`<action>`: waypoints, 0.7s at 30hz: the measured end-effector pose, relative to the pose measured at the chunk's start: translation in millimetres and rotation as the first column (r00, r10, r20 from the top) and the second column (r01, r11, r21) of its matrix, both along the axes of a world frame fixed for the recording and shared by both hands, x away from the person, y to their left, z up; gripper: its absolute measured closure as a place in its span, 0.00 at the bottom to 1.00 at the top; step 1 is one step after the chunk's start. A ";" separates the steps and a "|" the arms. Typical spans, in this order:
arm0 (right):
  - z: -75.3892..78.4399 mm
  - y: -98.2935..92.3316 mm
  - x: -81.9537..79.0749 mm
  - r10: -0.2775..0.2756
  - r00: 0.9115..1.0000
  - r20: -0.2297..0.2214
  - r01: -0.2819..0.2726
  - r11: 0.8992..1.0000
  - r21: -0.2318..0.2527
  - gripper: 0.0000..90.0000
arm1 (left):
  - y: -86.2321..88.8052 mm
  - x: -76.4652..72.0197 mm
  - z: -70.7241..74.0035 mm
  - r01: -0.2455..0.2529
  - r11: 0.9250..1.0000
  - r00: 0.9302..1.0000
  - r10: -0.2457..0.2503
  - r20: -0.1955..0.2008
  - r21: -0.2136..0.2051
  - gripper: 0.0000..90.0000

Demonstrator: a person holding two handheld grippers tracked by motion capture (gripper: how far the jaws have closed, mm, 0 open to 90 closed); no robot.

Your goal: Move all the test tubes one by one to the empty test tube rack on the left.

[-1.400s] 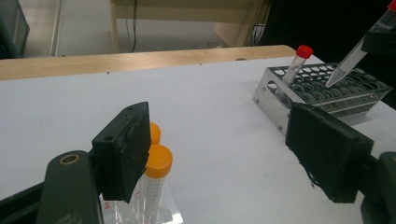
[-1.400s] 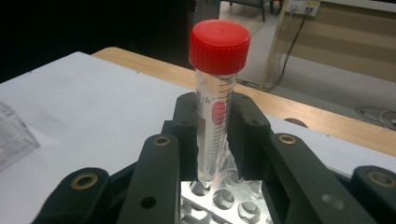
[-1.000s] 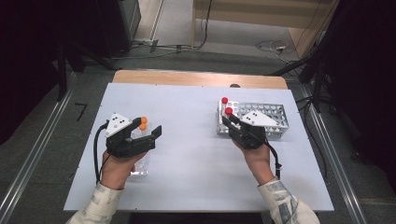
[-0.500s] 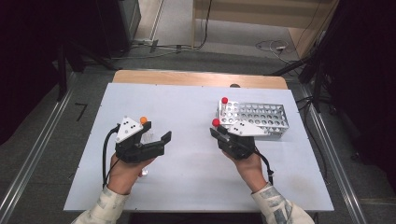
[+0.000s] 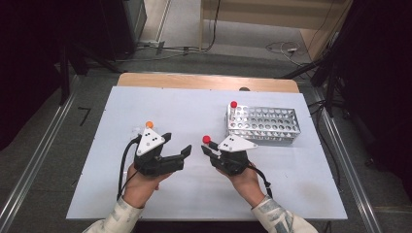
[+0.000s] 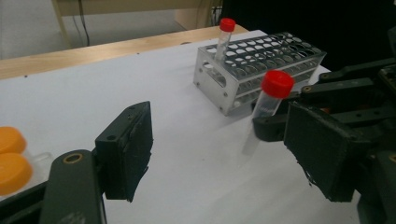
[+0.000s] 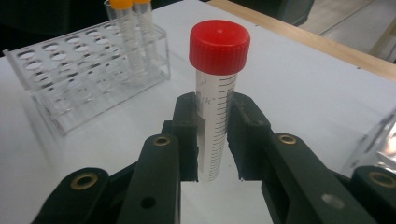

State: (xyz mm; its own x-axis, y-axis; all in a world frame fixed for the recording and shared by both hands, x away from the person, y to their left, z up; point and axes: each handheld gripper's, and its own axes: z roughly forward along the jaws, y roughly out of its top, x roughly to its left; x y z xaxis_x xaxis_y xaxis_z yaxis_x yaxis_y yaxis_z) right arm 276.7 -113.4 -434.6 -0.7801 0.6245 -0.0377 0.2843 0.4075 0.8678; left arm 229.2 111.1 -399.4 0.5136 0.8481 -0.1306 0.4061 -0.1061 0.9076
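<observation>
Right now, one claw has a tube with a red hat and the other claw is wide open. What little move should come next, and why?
Probably ease the open left gripper toward the red-capped tube. The right gripper clamps it upright, facing those spread jaws across a small gap, as for a handover. That is only a guess.

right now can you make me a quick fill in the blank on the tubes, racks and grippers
1. The right gripper is shut on a tube with a ____ cap.
2. The left gripper is ____ and holds nothing.
3. The metal rack holds ____ red-capped tube.
4. The tubes in the clear rack have ____ caps.

Missing words: red; open; one; orange
</observation>
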 end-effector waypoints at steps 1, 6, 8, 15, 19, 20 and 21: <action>-0.5 1.8 -0.9 0.007 1.000 0.002 -0.007 1.000 -0.002 0.79 | -2.6 -0.4 -0.7 0.006 1.000 1.000 -0.006 0.002 -0.001 0.28; -2.7 11.7 -7.0 0.041 0.999 -0.012 -0.041 0.999 0.002 0.79 | -9.2 -1.0 -3.1 0.033 0.999 0.999 -0.033 -0.004 0.015 0.31; -4.0 15.0 -9.2 0.052 0.999 -0.016 -0.052 0.999 -0.003 0.79 | -11.1 -1.4 -4.2 0.037 0.999 0.999 -0.037 -0.003 0.021 0.33; -6.1 22.4 -14.1 0.087 0.996 -0.018 -0.087 0.996 -0.011 0.79 | -15.7 -3.7 -7.3 0.056 0.997 0.998 -0.057 0.019 0.058 0.47; -5.8 24.0 -15.5 0.096 0.995 -0.024 -0.097 0.995 -0.006 0.79 | -19.2 -5.5 -9.3 0.066 0.995 0.997 -0.069 0.032 0.079 0.56; -5.7 24.2 -15.6 0.099 0.995 -0.030 -0.099 0.995 0.000 0.79 | -20.0 -5.8 -9.8 0.068 0.994 0.997 -0.071 0.034 0.080 0.58; -5.6 24.4 -15.8 0.103 0.994 -0.031 -0.103 0.995 0.003 0.79 | -20.4 -6.1 -10.1 0.071 0.994 0.997 -0.075 0.036 0.088 0.60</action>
